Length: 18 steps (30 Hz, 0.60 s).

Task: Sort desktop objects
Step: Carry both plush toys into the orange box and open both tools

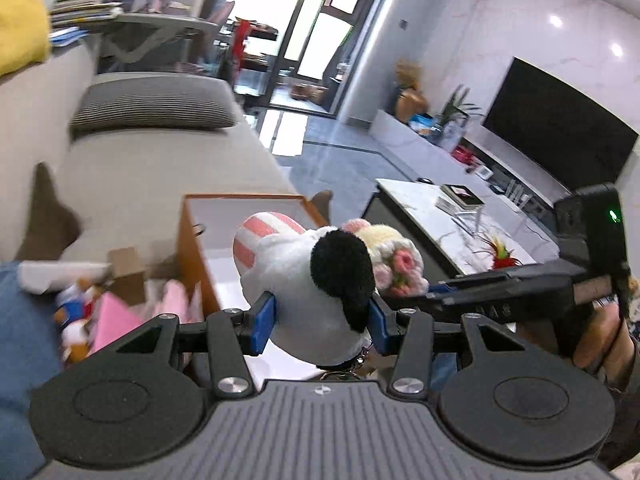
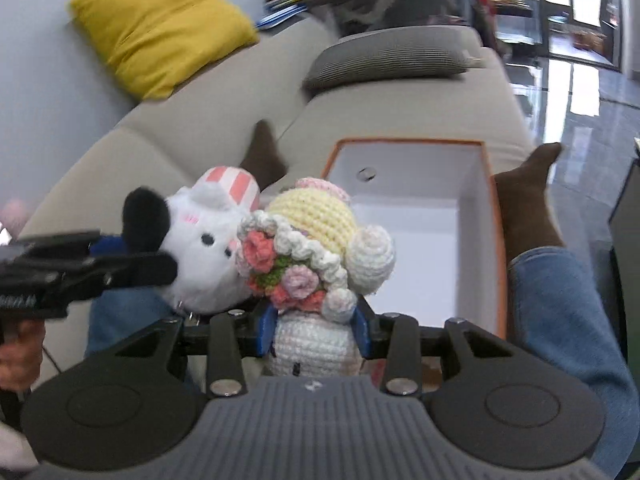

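Left tongs [image 1: 322, 318] pinch soft white plush [image 1: 304, 280]; right tongs [image 2: 316, 330] pinch squashy crochet doll [image 2: 312, 256] at its body; both look light.

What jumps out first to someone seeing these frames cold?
Two soft toys held up side by side: the left gripper clamps a white plush with a black ear, and the right gripper clamps a crocheted doll with a flower bouquet. Just beyond them sits an open orange box with a white inside, with a yellow cushion on the sofa behind.
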Motion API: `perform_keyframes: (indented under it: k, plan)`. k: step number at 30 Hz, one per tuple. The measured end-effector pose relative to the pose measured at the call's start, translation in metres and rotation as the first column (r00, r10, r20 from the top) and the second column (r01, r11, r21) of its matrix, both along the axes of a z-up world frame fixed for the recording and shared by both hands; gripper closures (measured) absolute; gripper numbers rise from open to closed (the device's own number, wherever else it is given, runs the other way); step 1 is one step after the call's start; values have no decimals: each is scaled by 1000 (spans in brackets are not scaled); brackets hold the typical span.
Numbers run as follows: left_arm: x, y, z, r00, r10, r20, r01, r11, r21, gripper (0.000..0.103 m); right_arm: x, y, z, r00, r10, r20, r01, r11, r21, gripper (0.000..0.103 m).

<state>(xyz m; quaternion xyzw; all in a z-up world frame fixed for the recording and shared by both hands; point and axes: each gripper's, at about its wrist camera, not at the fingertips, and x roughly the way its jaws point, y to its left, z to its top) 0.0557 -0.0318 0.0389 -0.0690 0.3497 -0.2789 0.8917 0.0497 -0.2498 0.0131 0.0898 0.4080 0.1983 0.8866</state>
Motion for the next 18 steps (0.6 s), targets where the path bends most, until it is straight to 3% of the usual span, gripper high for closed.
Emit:
perform_keyframes:
  k: [7,11,18]
  plan:
    - [52,-40,-56,993,-64,-104,77,988,133,48,70,-31,-40,984,-102,-146,113,991,65,61]
    - [65,-55,-85,981,-93,-170,133,962,239,48,103,-32,-81,959,-93,-269,115,991,68,62]
    - [75,-70,-102,965,-107,-237,193,907,375,48,137,-16,-124,915,-43,-400,50,999,7,62]
